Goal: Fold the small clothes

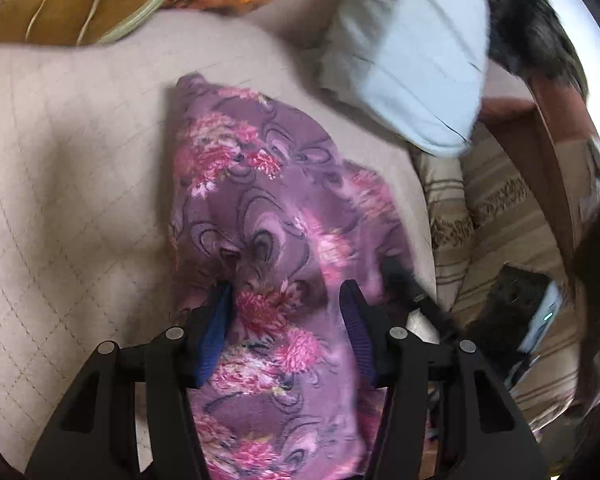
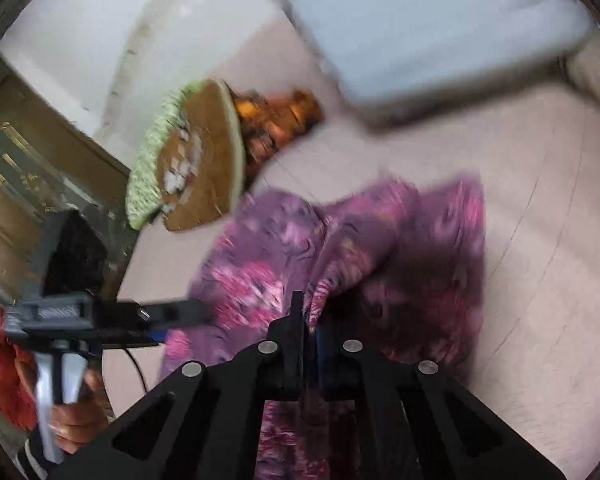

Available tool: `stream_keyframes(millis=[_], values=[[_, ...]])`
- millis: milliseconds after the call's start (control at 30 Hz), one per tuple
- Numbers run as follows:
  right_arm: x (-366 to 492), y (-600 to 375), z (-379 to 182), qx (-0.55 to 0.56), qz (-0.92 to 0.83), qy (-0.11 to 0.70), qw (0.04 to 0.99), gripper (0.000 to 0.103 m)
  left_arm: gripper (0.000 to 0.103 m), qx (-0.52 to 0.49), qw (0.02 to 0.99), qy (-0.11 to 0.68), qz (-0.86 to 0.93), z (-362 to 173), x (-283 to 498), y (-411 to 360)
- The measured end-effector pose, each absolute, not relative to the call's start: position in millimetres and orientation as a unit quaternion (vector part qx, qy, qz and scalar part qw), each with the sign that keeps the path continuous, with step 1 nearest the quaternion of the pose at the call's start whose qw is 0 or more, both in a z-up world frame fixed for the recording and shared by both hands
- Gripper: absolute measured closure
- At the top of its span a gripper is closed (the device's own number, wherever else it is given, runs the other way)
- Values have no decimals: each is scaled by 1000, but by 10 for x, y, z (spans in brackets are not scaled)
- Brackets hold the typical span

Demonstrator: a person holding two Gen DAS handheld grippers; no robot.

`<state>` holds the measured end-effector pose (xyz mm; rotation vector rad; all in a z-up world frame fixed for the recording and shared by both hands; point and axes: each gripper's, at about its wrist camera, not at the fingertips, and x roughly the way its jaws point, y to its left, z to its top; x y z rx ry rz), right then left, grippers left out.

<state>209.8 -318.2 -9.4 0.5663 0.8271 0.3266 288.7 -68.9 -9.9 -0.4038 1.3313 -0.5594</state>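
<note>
A purple garment with pink flowers (image 1: 268, 208) lies rumpled on a beige quilted bed cover (image 1: 60, 200). My left gripper (image 1: 286, 320) stands over its near part. The jaws are apart, and the cloth lies between and under the blue pads (image 1: 214, 332) without being pinched. In the right wrist view my right gripper (image 2: 306, 314) is shut on a raised fold of the garment (image 2: 380, 240). The left gripper (image 2: 180, 314) comes in from the left there, held by a hand (image 2: 76, 412), with its tips at the cloth's left edge. The frames are blurred.
A light blue pillow (image 1: 412, 60) lies at the far side of the bed. A brown cushion with a green border (image 2: 196, 152) and an orange cloth (image 2: 284, 116) sit beyond the garment. Striped fabric (image 1: 492, 208) and a dark device (image 1: 540, 308) are at the right.
</note>
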Motion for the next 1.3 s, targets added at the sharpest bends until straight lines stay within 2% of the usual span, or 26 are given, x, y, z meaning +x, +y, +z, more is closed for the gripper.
stream_keyframes(millis=[100,300,367,500,533,633,667,767,833,900,933,1000,1067,1200,1300], values=[[2019,-3532,-133,284,115,386,870,100,51,-154,749,593,-253,-100,2832,-778],[2109,-3537,-750,256,66,470,842,99,51,-76,749,629,-194,-560,2767,-953],[2066,-3512,-754,270,74,471,837,92,51,-73,756,620,-197,-479,2721,-917],[1786,-3556,-410,289,89,439,846,90,51,-95,771,591,-219,-116,2559,-641],[1681,-3572,-298,296,103,424,850,87,51,-97,778,581,-221,-33,2485,-545],[1561,-3442,-251,326,153,426,830,63,50,-119,777,576,-222,-10,2300,-322],[1562,-3377,-270,325,155,436,825,62,50,-123,772,583,-221,-60,2258,-287],[1472,-3187,-429,327,161,470,804,62,46,-130,763,595,-217,-193,2198,-272],[1412,-3113,-565,380,187,486,765,62,46,-150,755,601,-216,-201,2185,-221],[1358,-2992,-473,370,201,483,767,78,46,-157,753,602,-216,-145,2141,-177],[1306,-2973,-372,358,212,473,777,92,46,-155,753,598,-224,-105,2102,-186],[1175,-2984,-125,335,208,441,806,93,45,-140,757,595,-230,-93,2010,-239],[1068,-3006,-26,296,178,426,836,93,36,-125,755,600,-235,-186,1920,-301],[1028,-2878,-565,200,114,519,823,92,26,-117,728,628,-247,-552,1833,-433],[969,-2860,-499,207,118,507,828,86,26,-150,716,631,-258,-579,1827,-334]])
